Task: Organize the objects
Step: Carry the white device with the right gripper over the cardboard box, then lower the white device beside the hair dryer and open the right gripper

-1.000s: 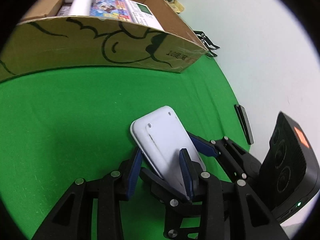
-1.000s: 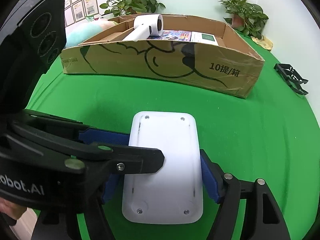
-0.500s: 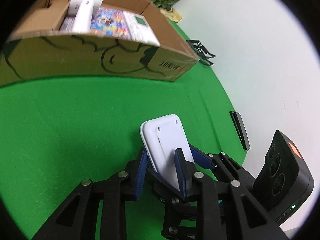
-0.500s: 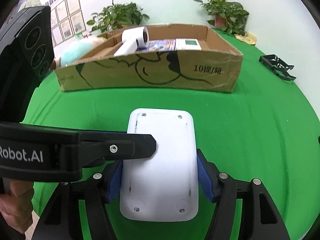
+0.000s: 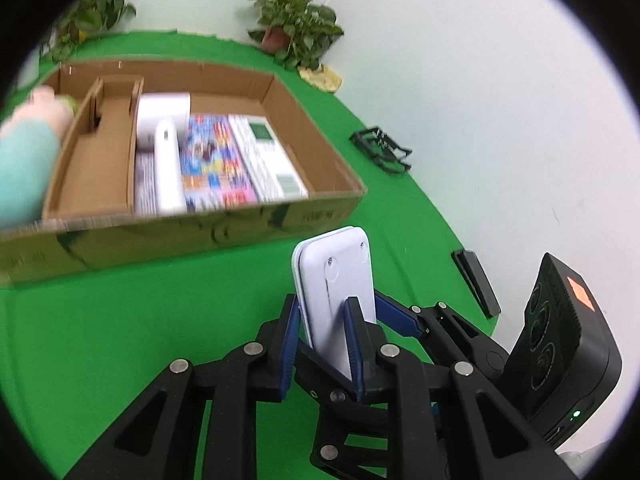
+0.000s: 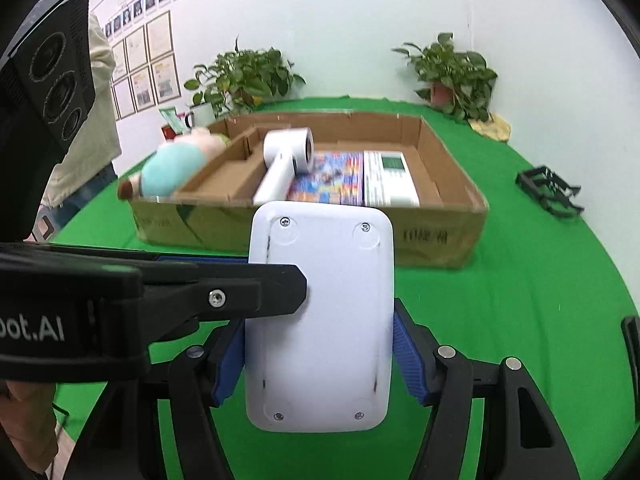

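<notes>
A flat white device with rounded corners hangs above the green cloth, its screwed underside facing the right wrist camera. My right gripper is shut on it across its width, a blue pad on each long side. My left gripper clamps the device by its thin edge; its jaws are still closing, with the device between the pads. One left finger crosses the device from the left in the right wrist view. Ahead stands an open cardboard box.
The box holds a white handheld appliance, a colourful book and a white keypad unit. A plush toy leans at its left end. A black rack and a black bar lie right. Potted plants stand behind.
Both grippers have risen with the white device, lifting it off the green cloth. The views now look down into the box. The left jaws have narrowed on the device's edge.
</notes>
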Motion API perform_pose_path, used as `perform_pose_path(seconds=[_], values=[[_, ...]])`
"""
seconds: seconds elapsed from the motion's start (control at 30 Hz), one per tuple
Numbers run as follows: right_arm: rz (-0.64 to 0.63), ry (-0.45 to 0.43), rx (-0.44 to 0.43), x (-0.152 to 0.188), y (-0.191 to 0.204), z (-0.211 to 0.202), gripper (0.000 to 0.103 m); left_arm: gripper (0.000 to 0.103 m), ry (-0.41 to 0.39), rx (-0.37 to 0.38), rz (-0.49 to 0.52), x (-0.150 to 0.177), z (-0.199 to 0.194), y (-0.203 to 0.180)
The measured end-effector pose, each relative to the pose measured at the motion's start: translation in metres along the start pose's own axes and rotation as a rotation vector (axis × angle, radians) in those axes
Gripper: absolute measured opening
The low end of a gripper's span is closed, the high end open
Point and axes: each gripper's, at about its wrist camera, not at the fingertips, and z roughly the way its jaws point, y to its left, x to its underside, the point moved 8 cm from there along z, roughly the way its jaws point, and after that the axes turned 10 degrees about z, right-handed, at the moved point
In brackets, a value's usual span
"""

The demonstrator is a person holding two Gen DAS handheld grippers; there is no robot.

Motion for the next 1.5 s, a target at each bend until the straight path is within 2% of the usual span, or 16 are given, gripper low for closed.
perform_pose_path(seconds=[0.27, 0.43, 0.63, 0.87, 1.1, 1.23, 1.5], values=[[-0.014, -0.088, -0.006, -0.081, 0.007, 0.006, 0.063, 0.021, -0.058, -0.05, 0.05, -0.076, -0.011, 0.007], [-0.022, -0.065, -0.029, -0.132, 0.023, 0.028, 0.062, 0.021, -0.084, -0.109, 0.04, -0.111, -0.019, 0.029], [-0.013, -0.028, -0.062, -0.165, 0.037, 0.06, 0.062, 0.021, -0.057, -0.129, 0.003, -0.137, -0.015, 0.059], [-0.005, 0.056, -0.049, -0.165, 0.028, 0.103, 0.062, 0.021, 0.025, -0.08, -0.058, -0.137, 0.016, 0.088], [0.015, 0.154, -0.054, -0.138, 0.013, 0.142, 0.063, 0.021, 0.099, -0.049, -0.12, -0.116, 0.048, 0.108], [0.045, 0.193, -0.069, -0.118, 0.008, 0.154, 0.063, 0.021, 0.118, -0.027, -0.16, -0.11, 0.059, 0.12], [0.095, 0.262, -0.096, -0.111, 0.007, 0.176, 0.063, 0.021, 0.152, -0.003, -0.193, -0.106, 0.073, 0.135]])
